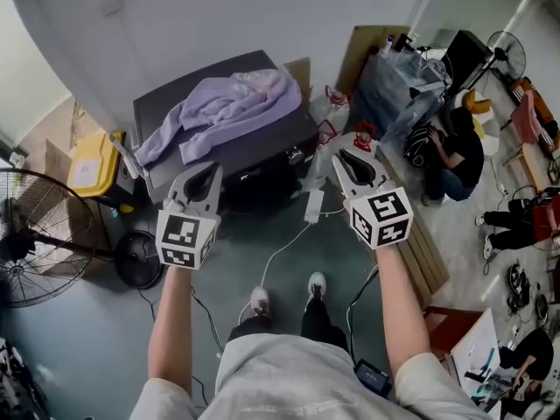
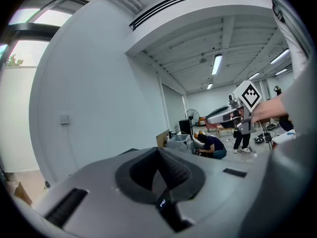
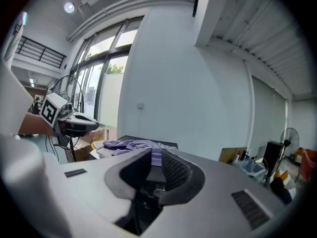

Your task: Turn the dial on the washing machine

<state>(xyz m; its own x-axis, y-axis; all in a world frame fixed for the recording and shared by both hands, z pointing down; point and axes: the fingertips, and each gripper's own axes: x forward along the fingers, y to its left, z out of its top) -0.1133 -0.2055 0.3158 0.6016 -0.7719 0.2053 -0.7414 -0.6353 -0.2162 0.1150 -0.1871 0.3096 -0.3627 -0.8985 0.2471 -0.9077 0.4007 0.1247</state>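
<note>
The washing machine (image 1: 175, 99) is a dark grey box against the white wall, with a lavender garment (image 1: 227, 112) heaped on its lid. Its front is in shadow and I cannot make out the dial. Both grippers hover in front of it at about lid height, touching nothing. My left gripper (image 1: 210, 167) points at the machine's front left; its jaws meet at the tips (image 2: 159, 150) with nothing between them. My right gripper (image 1: 343, 157) is off the machine's right corner; its jaws (image 3: 156, 155) stand a narrow gap apart, empty, with the garment (image 3: 131, 145) showing beyond them.
A yellow box (image 1: 92, 164) and a floor fan (image 1: 26, 239) stand at the left. A white power strip (image 1: 313, 204) with its cable lies on the floor by the feet. Bags and clutter (image 1: 398, 86) and a crouching person (image 1: 455, 151) are at the right.
</note>
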